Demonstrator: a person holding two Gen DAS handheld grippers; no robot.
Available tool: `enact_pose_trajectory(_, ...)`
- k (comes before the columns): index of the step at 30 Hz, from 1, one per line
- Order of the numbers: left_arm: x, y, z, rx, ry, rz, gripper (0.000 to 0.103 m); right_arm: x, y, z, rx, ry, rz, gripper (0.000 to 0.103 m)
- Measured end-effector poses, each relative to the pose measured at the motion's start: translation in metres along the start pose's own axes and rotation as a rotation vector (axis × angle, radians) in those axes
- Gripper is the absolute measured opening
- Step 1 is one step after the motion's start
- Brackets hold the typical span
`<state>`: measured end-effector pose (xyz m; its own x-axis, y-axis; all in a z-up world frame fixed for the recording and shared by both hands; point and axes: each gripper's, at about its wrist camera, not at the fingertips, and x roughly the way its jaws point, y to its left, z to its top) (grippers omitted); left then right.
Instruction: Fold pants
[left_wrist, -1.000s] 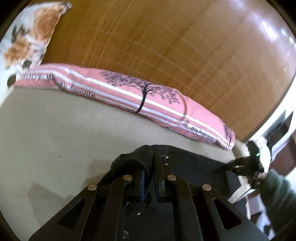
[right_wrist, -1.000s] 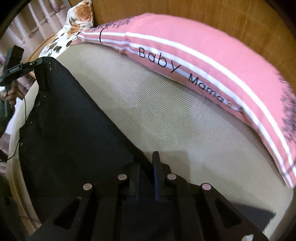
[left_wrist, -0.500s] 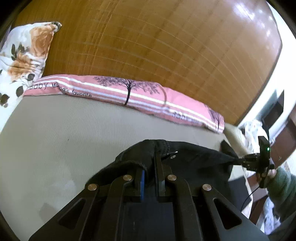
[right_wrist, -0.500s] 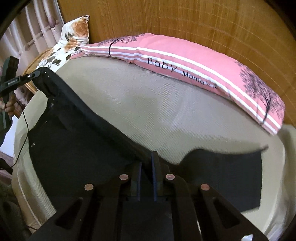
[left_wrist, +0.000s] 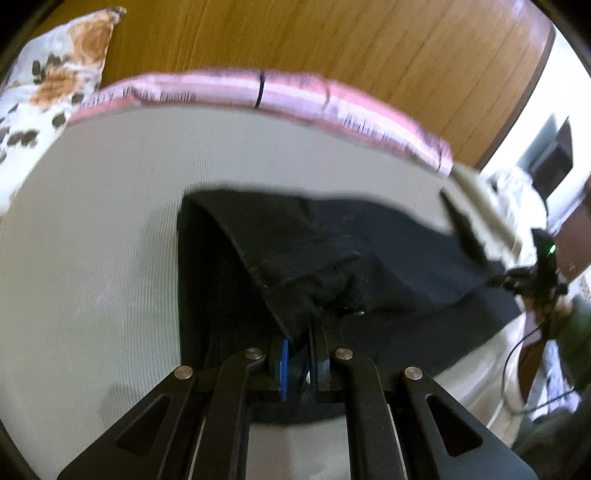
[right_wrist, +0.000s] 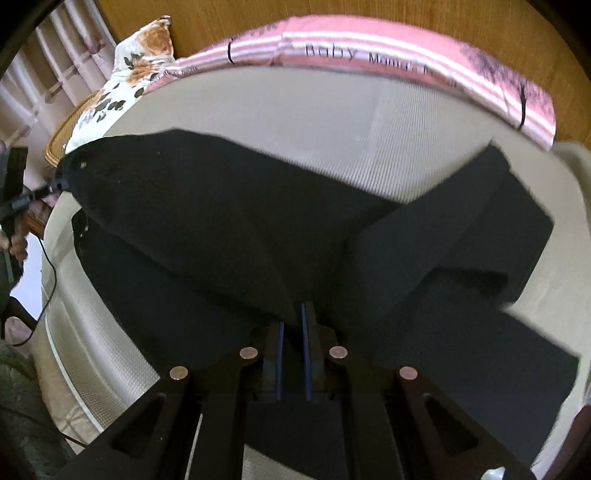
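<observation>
Black pants (right_wrist: 229, 236), soft and limp, sag between left gripper (left_wrist: 301, 332) and right gripper (right_wrist: 291, 317), both clamped on their near edge.

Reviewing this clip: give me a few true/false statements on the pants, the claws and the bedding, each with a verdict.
1. The left claw is shut on the black pants. True.
2. The right claw hangs open, with no cloth in it. False: it is shut on the pants' fabric.
3. The pants are light blue denim. False: they are black.
4. A pink striped pillow lies along the wooden headboard. True.
5. The pants lie flat, fully folded. False: both claws hold part of them lifted over the beige mattress.
</observation>
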<state>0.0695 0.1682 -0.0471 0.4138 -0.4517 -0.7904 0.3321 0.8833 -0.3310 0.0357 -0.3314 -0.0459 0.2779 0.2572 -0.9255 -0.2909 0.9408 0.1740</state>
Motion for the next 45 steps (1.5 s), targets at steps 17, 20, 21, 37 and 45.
enact_pose_trajectory(17,0.003,0.010,-0.022,-0.112,0.141,0.199,0.055,0.013,0.017,-0.019,0.084,0.000,-0.055,0.024)
enact_pose_trajectory(20,-0.013,0.016,-0.030,-0.250,0.139,0.117,0.055,0.001,0.015,-0.025,0.103,-0.021,-0.041,0.036)
enact_pose_trajectory(21,-0.015,0.016,-0.033,-0.286,0.136,0.086,0.056,-0.004,0.015,-0.026,0.112,-0.034,-0.031,0.044)
enact_pose_trajectory(37,0.019,0.019,-0.027,-0.647,0.044,-0.111,0.053,-0.008,-0.030,-0.049,0.491,-0.079,0.025,0.050)
enact_pose_trajectory(45,0.024,0.022,-0.020,-0.608,0.051,-0.043,0.033,0.001,-0.055,-0.048,0.642,-0.138,0.024,0.051)
